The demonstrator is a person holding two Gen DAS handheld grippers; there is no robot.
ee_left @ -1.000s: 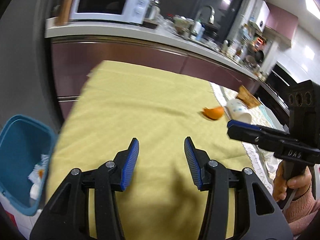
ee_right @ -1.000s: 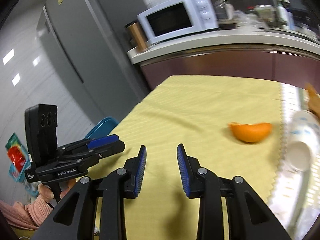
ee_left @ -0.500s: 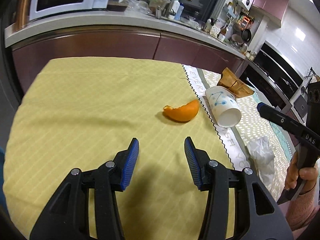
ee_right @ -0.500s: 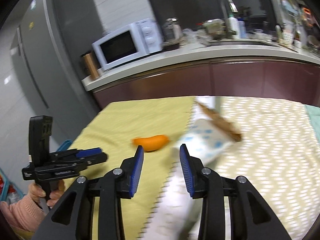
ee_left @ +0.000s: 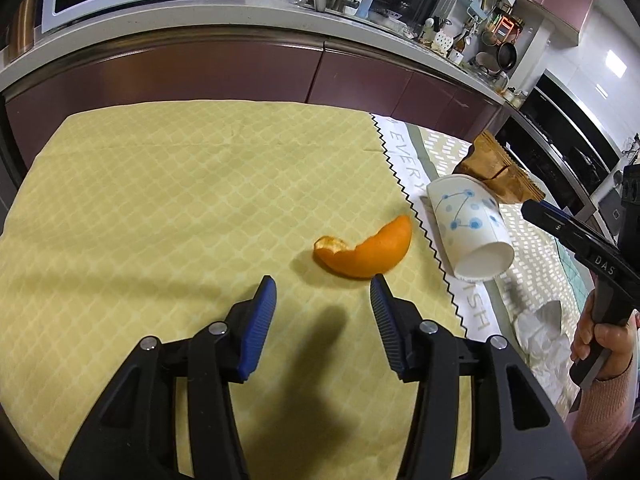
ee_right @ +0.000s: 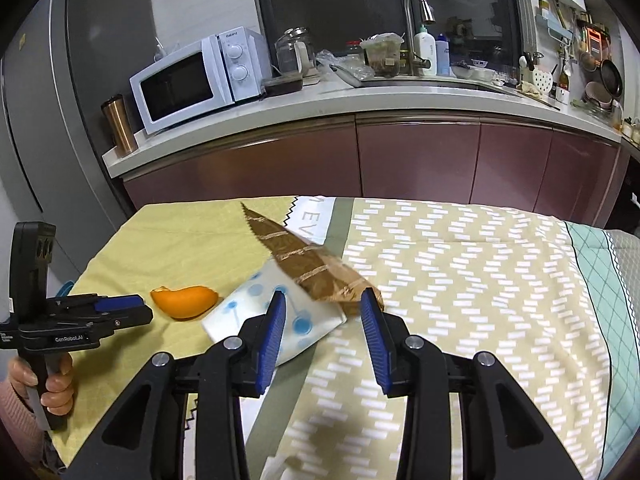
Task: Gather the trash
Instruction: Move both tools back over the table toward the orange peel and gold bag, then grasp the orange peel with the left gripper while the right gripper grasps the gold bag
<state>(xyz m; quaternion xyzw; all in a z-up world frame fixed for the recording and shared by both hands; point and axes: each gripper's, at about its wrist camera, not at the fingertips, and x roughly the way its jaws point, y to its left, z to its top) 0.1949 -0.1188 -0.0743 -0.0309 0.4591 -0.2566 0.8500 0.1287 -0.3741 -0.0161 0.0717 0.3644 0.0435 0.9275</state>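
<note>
Bright overhead indoor light; soft shadows on the yellow cloth (ee_left: pixel 160 208). Strong fisheye bend, dark vignette at corners. Right wrist view slightly blurred nr centre.

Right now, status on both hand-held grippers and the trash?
Left hand-held gripper open, empty, short of orange peel. Right hand-held gripper open, empty, over tipped paper cup. Brown wrapper overlaps cup.

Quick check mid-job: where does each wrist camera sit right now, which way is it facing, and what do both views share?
Left wrist: on the left tongs, angled down at the orange peel on the yellow cloth; right tongs and right hand at its right edge.
Right wrist: on the right tongs, angled down at the tipped paper cup and brown wrapper; left tongs and left hand at its left.
Shared: peel, cup, wrapper, counter, microwave.
</note>
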